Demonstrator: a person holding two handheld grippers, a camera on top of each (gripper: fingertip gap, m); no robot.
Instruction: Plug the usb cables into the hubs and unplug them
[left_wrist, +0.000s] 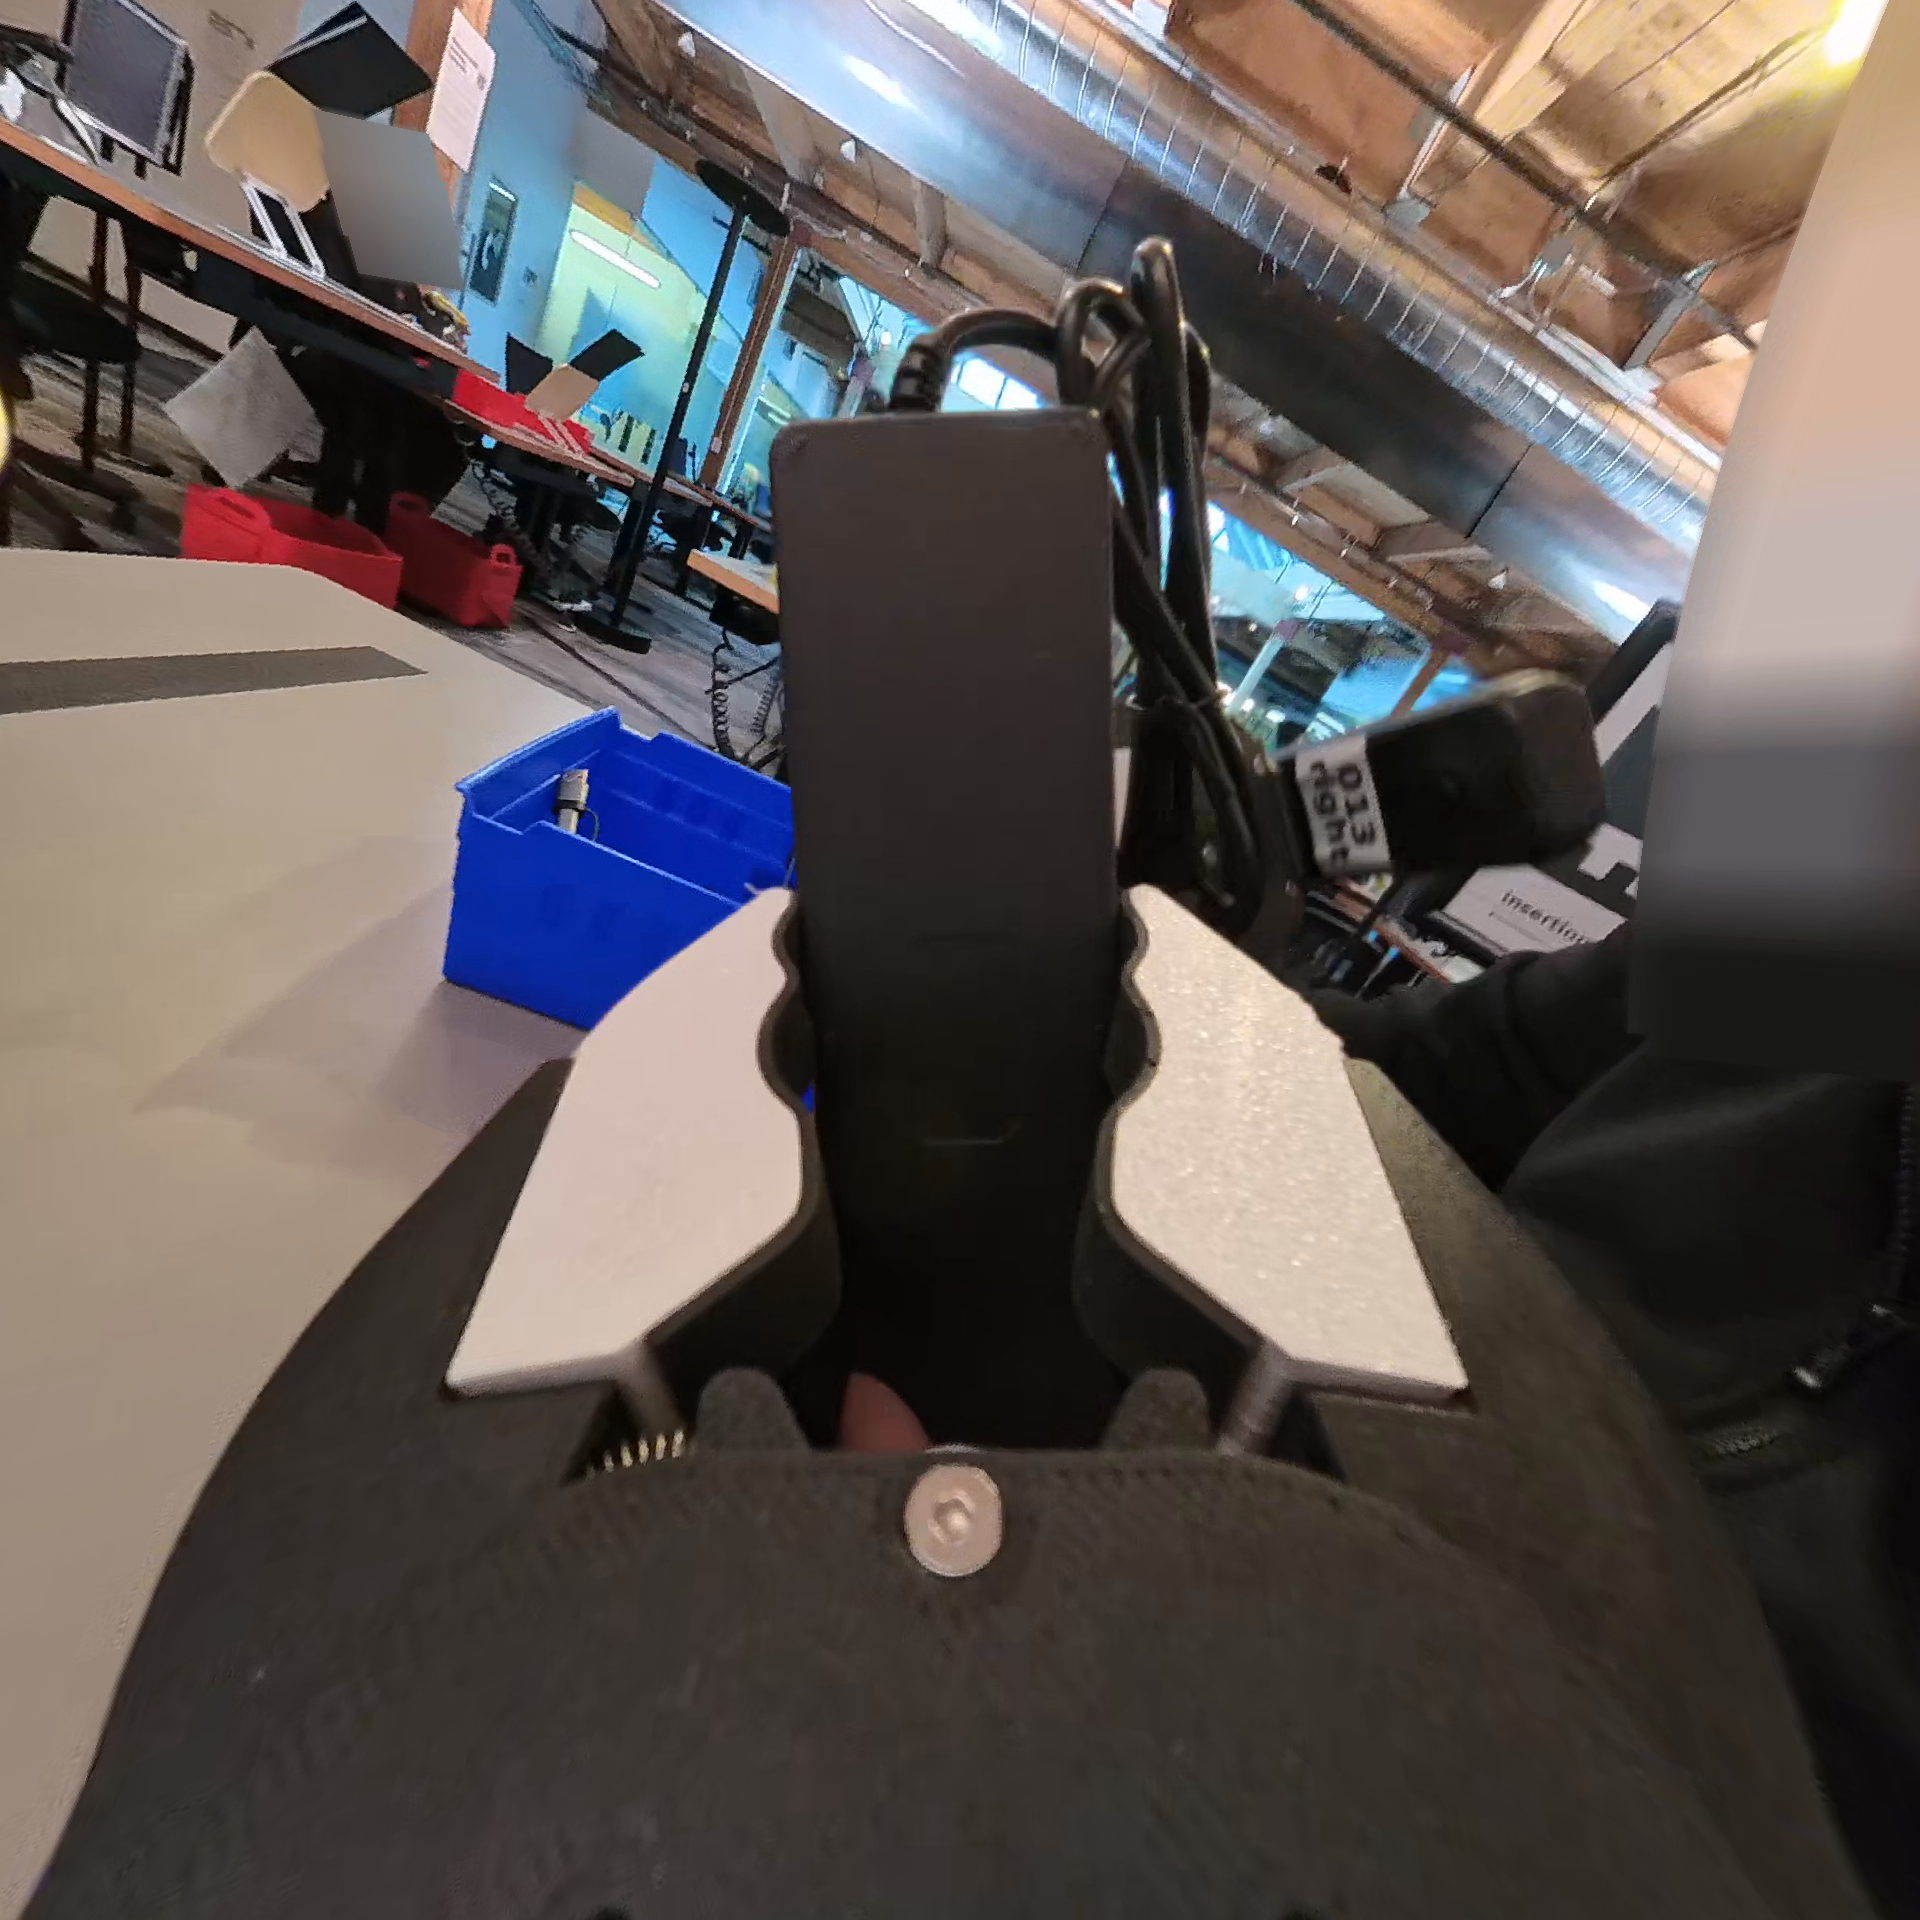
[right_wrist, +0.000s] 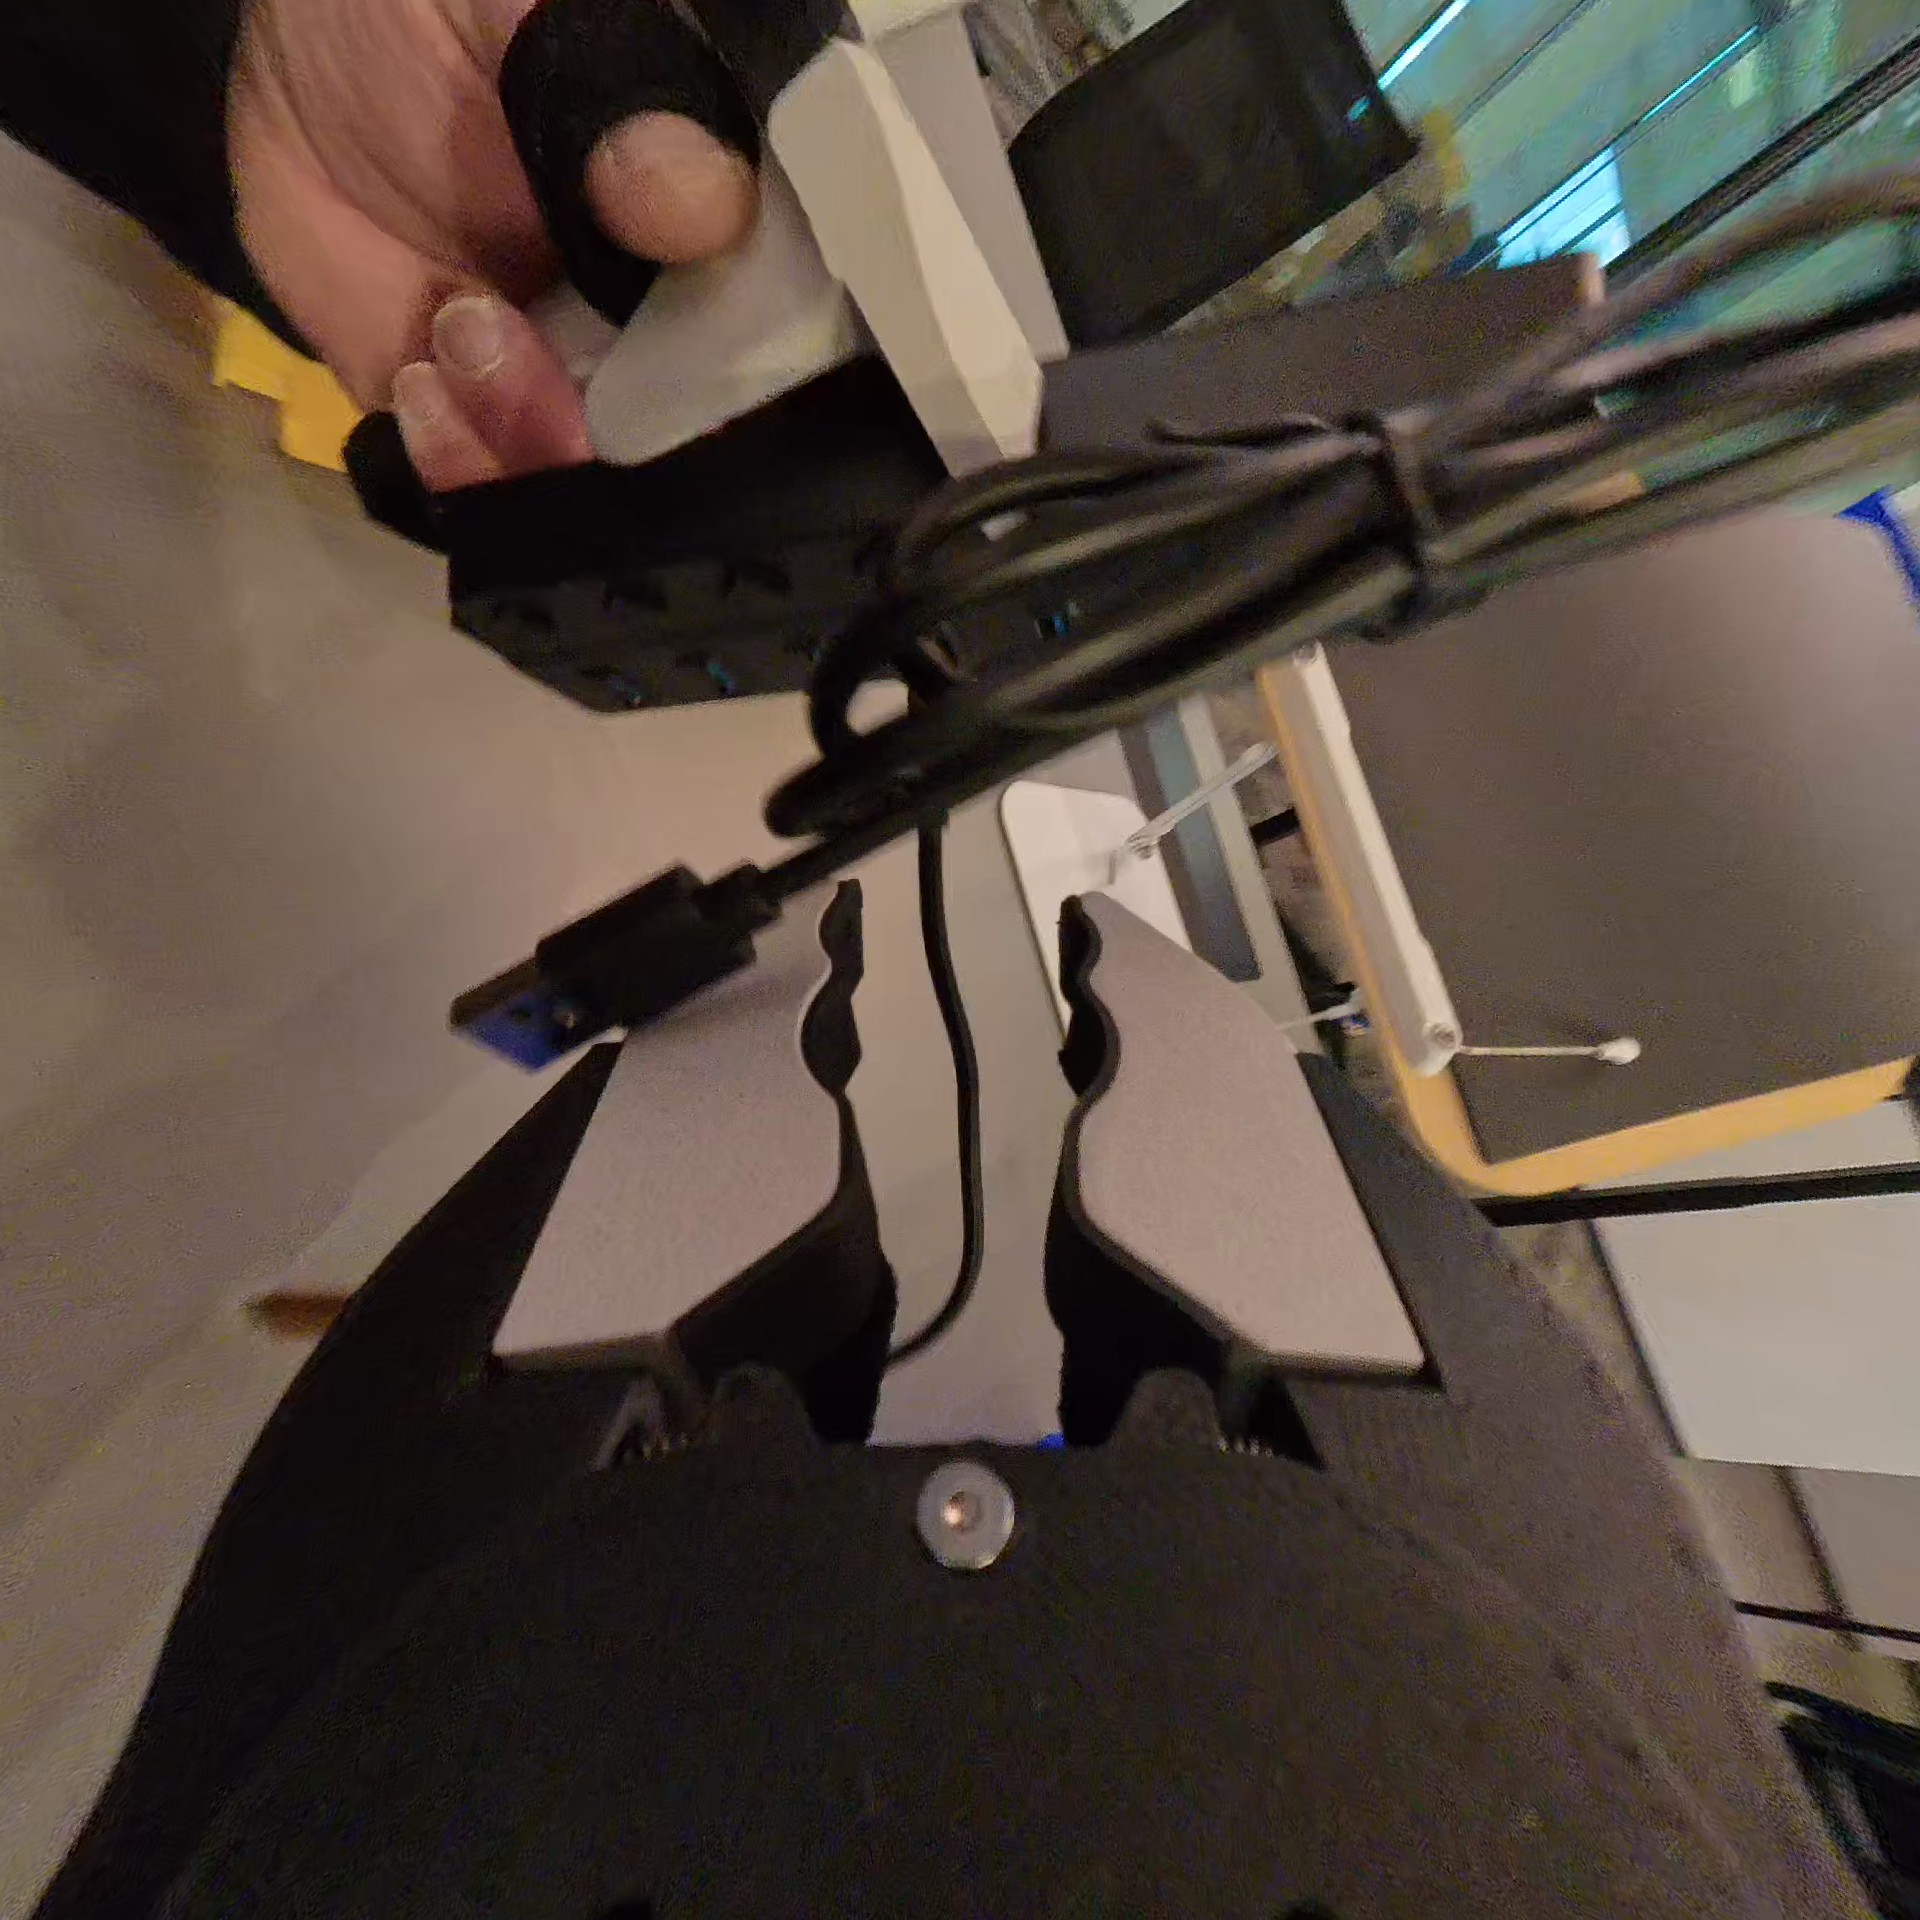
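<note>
Left gripper (left_wrist: 956, 997) clamped on rigid flat black plastic hub (left_wrist: 940, 665), pointing 12 o'clock; right gripper (right_wrist: 961, 977) apart, thin black cable (right_wrist: 961, 1091) between; stiff blue-tongued USB plug (right_wrist: 613, 961) at 10 o'clock, likely light, grip its moulded body.

Hidden, cut off and blurred parts

The black hub (left_wrist: 940, 748) hides its lower end between the left claw (left_wrist: 956, 997) fingers at frame centre; the blue bin (left_wrist: 582, 883) is partly covered behind it; in the right wrist view the bundled cable (right_wrist: 1195, 540) is motion-blurred and runs off the right edge; the hand (right_wrist: 416, 239) is cut off at upper left.
</note>
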